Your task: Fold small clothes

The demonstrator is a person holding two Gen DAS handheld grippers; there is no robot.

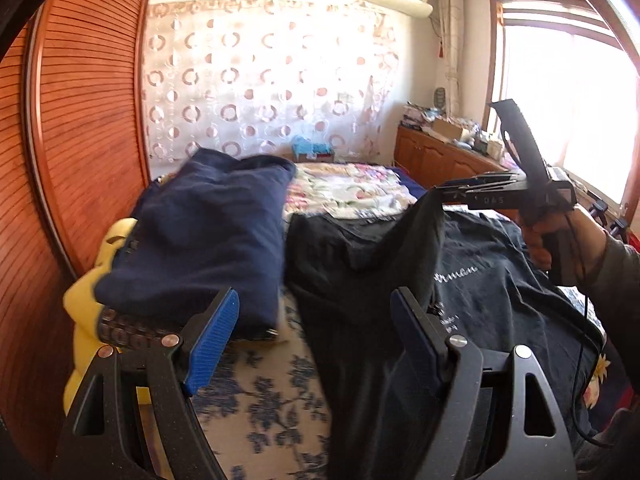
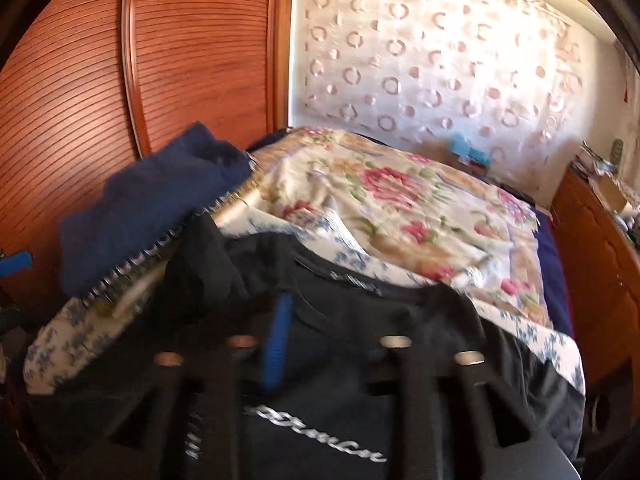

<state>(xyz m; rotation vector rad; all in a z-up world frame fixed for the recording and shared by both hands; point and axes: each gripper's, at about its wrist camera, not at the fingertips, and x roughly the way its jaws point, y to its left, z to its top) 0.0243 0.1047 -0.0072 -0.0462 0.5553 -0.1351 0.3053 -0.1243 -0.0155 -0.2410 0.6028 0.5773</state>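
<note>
Holding a gripper in each hand, you work over a bed (image 1: 256, 412) covered with a blue-flowered sheet. The black shirt (image 1: 492, 300) lies on it, chest side up, with white script across the front.

Your left gripper (image 1: 314, 344) has its fingers (image 1: 212, 344) wide apart. Nothing is between the blue pads; a dark fold of the shirt lies below and ahead of them, but the pads do not press on it.

In the left wrist view your right gripper (image 1: 452, 192) is raised on the right side, and your hand (image 1: 560, 240) grips its handle. A corner of the shirt hangs down from its tips in a long dark drape, so there the fingers look pinched on the cloth. In its own view the picture is blurred: the right fingers (image 2: 276, 344) stand partly apart over the collar, and I cannot tell from that view whether the pads press on the cloth.

A folded navy garment (image 1: 200, 236) rests to the left of the shirt, on top of a patterned piece, with something yellow (image 1: 88, 304) beside it at the edge of the bed. Farther back lies a quilt (image 2: 400, 200) with red flowers. A slatted wooden door (image 1: 80, 120) stands on the left, and a window (image 1: 568, 104) is bright on the right.
</note>
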